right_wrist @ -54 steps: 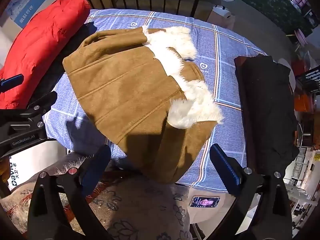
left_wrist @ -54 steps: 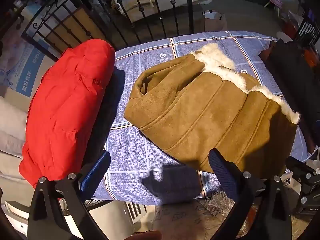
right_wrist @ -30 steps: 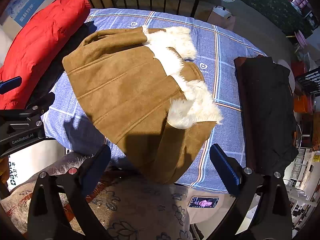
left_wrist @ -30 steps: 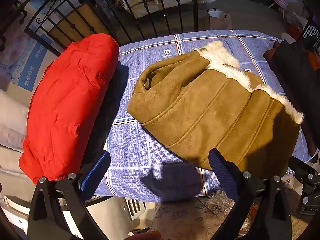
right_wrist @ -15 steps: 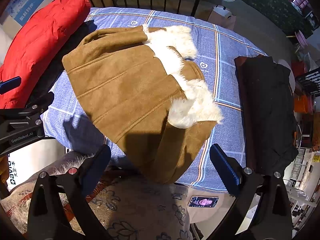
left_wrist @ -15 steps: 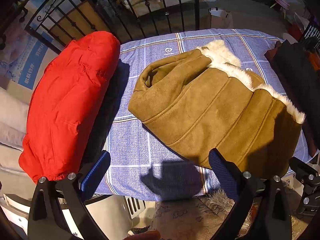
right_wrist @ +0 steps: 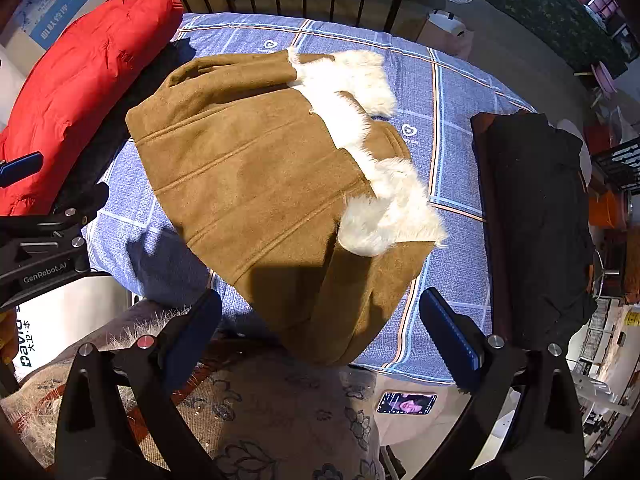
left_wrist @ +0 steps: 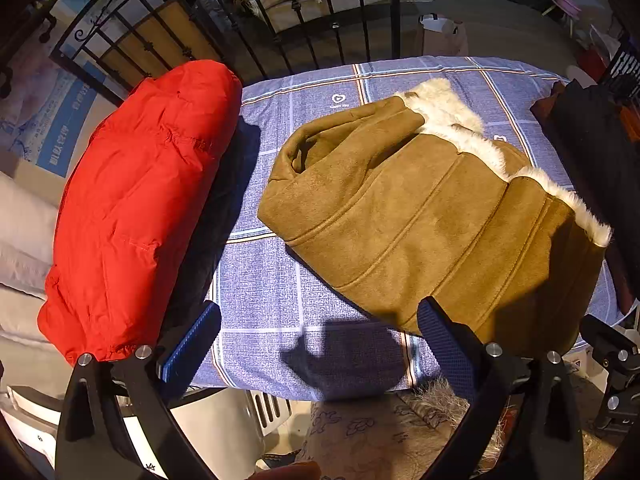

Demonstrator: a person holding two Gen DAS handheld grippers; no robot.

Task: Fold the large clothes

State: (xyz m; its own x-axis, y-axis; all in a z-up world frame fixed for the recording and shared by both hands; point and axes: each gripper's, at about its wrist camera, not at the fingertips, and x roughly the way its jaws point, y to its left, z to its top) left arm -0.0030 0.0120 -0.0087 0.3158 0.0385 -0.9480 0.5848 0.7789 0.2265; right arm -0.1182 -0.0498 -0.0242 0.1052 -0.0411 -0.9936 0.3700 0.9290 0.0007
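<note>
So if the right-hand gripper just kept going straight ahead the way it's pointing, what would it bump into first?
Most likely the brown coat: the open right gripper points at the hem hanging over the near edge of the blue checked cloth. Depth is hard to judge here.

Black iron railing (left_wrist: 304, 12) behind; phone (right_wrist: 406, 403) lies below.

Left gripper (left_wrist: 318, 344) has drifted slightly: in its view the red jacket (left_wrist: 136, 208) and tan fur-trimmed coat (left_wrist: 424, 224) sit a bit lower and further right than 1.8 s ago, probably a small tilt. Right wrist view shifts barely; the coat's (right_wrist: 260, 184) near edge looks marginally nearer.
</note>
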